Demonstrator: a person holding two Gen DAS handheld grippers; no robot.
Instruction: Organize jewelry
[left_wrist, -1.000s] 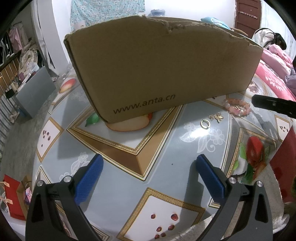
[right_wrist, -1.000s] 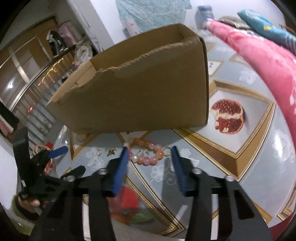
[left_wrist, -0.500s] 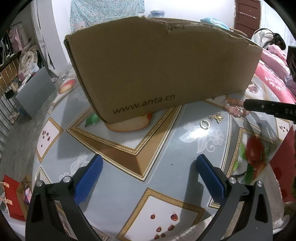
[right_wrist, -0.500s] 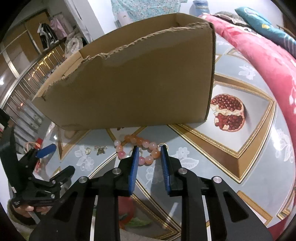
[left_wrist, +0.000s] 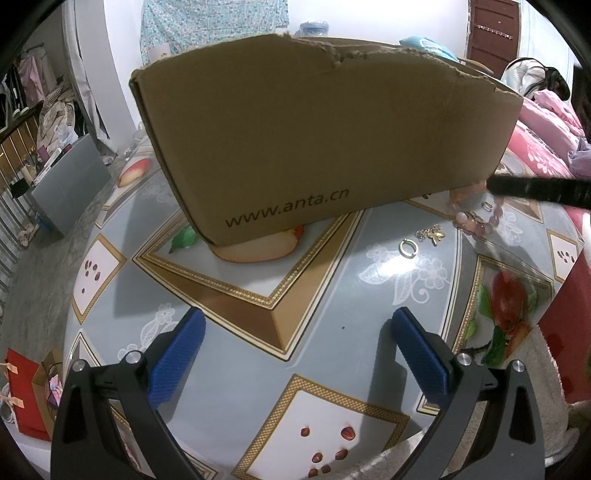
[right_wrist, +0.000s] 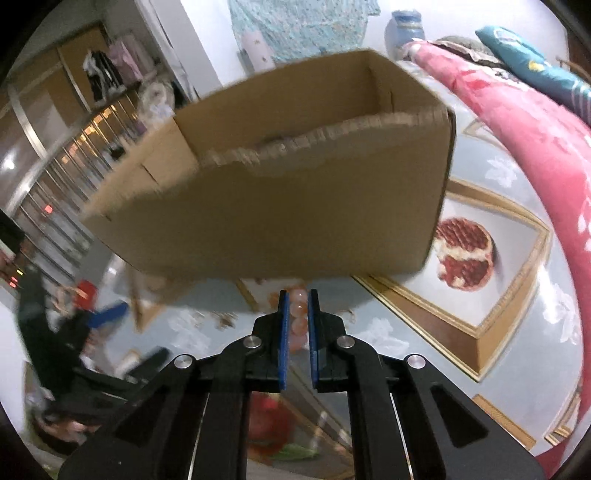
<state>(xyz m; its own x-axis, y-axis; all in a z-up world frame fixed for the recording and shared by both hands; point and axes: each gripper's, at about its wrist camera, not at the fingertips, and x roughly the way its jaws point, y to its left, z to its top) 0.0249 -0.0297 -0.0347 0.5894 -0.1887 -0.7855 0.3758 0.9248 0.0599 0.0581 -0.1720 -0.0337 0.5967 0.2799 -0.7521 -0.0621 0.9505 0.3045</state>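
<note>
A pink and orange bead bracelet (left_wrist: 476, 221) hangs partly off the patterned table (left_wrist: 314, 295), just right of the open cardboard box (left_wrist: 325, 140). My right gripper (right_wrist: 298, 295) has the bracelet (right_wrist: 300, 299) between its blue pads; its jaws are closing and press on the beads. In the left wrist view it shows as a black bar (left_wrist: 495, 184) reaching in from the right. A gold ring (left_wrist: 407, 247) and a small gold charm (left_wrist: 432, 234) lie on the table nearby. My left gripper (left_wrist: 297, 317) stands open over the near side of the table, holding nothing.
The box (right_wrist: 280, 206) is tall and its torn rim faces me. A pink quilt (right_wrist: 535, 147) runs along the right of the table. A red paper bag (left_wrist: 22, 391) sits on the floor at left, a grey bin (left_wrist: 70, 192) beyond it.
The right gripper's jaws have closed from wide apart onto the bracelet and moved up toward the box, dragging the beads with them. The left gripper has stayed put.
</note>
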